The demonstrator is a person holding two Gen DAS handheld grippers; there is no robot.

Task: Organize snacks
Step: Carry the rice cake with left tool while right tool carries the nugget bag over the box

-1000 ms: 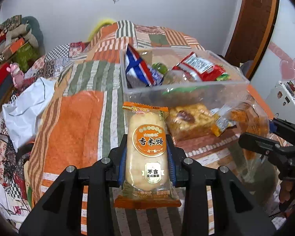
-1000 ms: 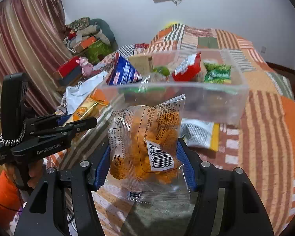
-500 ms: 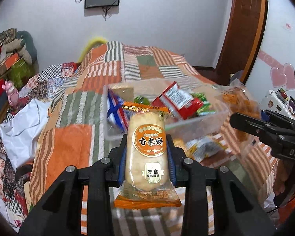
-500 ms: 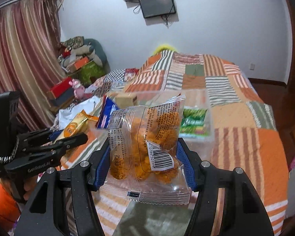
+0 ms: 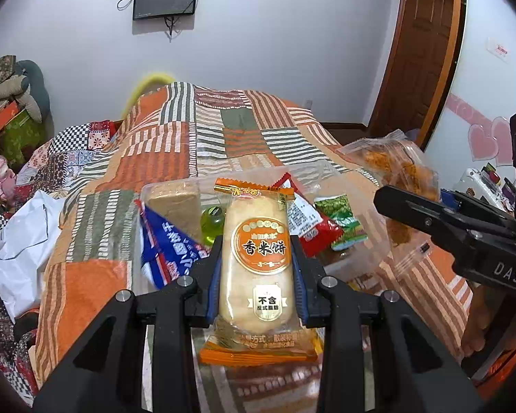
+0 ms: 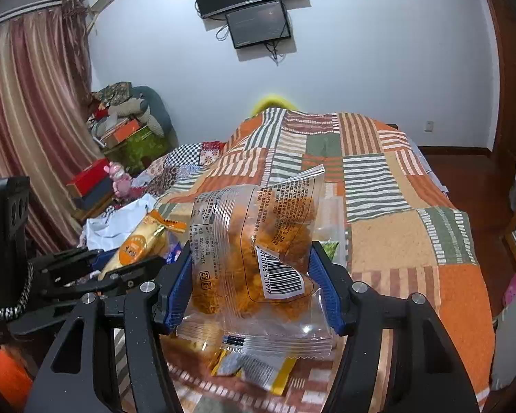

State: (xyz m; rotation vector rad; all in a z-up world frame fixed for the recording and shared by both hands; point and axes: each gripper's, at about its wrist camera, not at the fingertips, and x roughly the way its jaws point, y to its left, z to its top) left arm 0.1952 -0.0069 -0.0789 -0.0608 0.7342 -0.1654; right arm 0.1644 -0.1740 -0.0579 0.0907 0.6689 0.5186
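Upright, rice cracker pack point(image 5: 259, 258) sits clamped in left claw point(image 5: 258, 275); right claw point(image 6: 254, 275) grips clear snack bag point(image 6: 258, 241).

left tongs point(image 5: 258, 268) and right tongs point(image 6: 254, 275) both clamped, angled downward.

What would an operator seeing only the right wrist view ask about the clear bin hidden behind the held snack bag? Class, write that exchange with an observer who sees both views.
Observer: The left wrist view shows the clear bin holding a blue packet at its left.
Operator: What else?
Observer: A red packet and a green pea packet on its right.
Operator: The left grip?
Observer: The left gripper clamps the rice cracker packet by both sides, label facing the camera.
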